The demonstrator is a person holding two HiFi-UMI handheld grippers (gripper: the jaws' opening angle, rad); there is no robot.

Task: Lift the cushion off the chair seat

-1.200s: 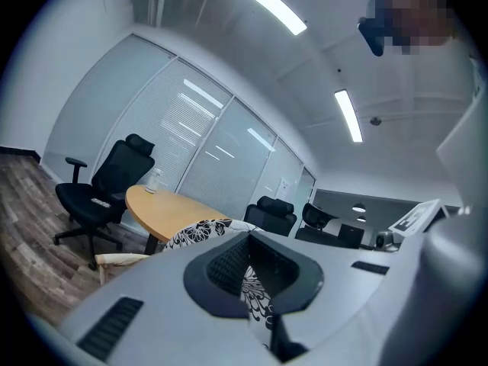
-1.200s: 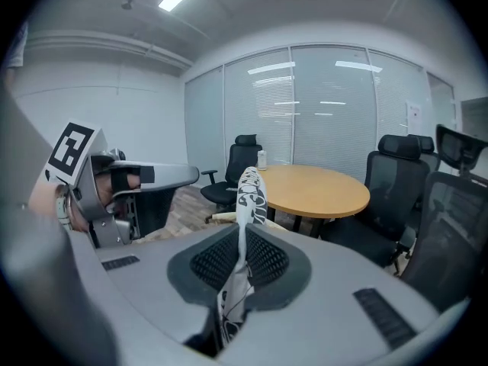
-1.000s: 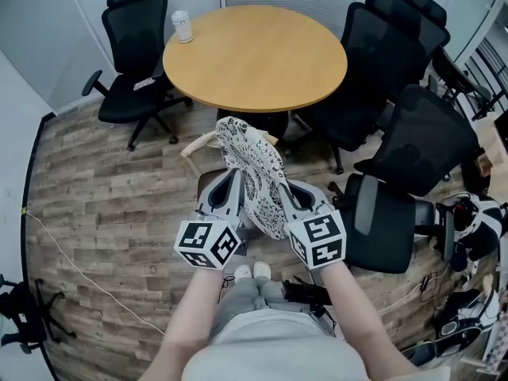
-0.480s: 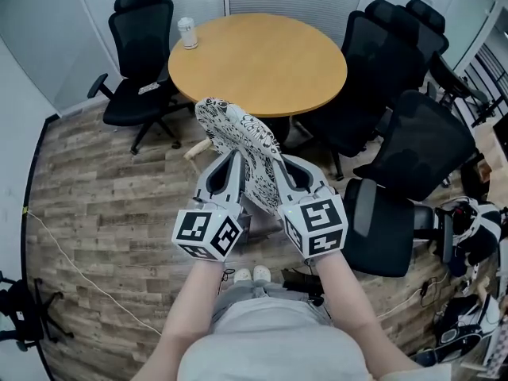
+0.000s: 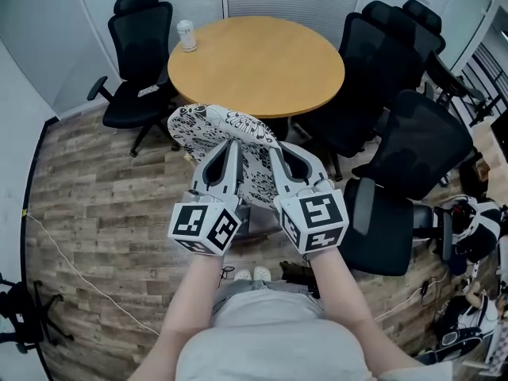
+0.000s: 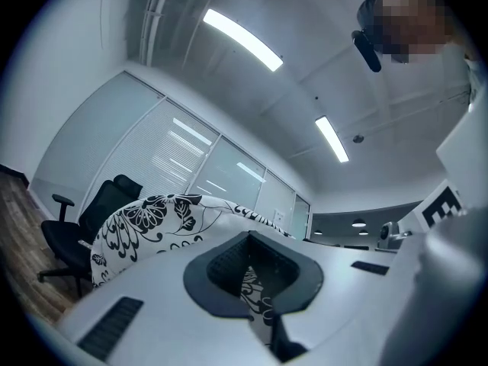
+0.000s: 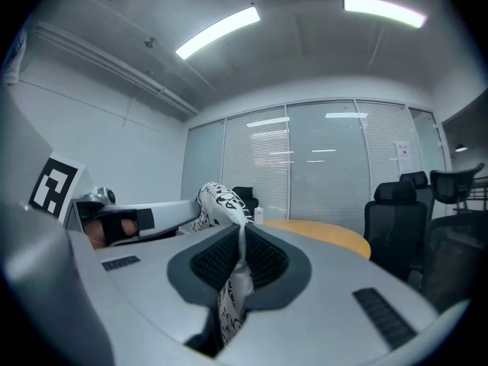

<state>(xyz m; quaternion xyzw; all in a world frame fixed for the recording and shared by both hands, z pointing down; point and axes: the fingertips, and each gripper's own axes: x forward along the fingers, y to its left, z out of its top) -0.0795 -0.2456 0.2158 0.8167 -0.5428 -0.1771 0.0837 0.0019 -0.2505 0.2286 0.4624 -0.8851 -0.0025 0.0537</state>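
Left claw (image 5: 228, 148) and right claw (image 5: 275, 151) sit side by side at the centre of the head view. Each is clamped on the near edge of the white fabric cushion with a black floral print (image 5: 213, 125).

In the left gripper view, the left claw (image 6: 248, 271) pinches printed cloth between its dark ribbed pads. In the right gripper view, the right claw (image 7: 239, 264) has its jaws almost together on a thin fold of the same cloth.

The cushion (image 6: 149, 223) rises beyond the tips and arches over them. Its bulk therefore lies ahead of and above both claws, with only the edge between the jaws. It is held above the grey chair seat (image 5: 255, 217), a strip of which shows between the two marker cubes. Whether any part touches the seat cannot be seen.

Likely faults, as judged:
1. **Slip.** The hold is on cover cloth alone. The padding overhanging the tips may drag the fold out of one claw, and the cushion would then swing from the other or drop back to the seat.
2. **Twist.** An unequal rise of the two claws would twist the cushion and load one pinch more than the other.
3. **Contact.** The free far edge appears near the round wooden-topped surface (image 5: 258, 58) at upper centre, so a forward swing could brush its rim. The pale cylindrical cup (image 5: 186, 34) on that surface stands well apart.
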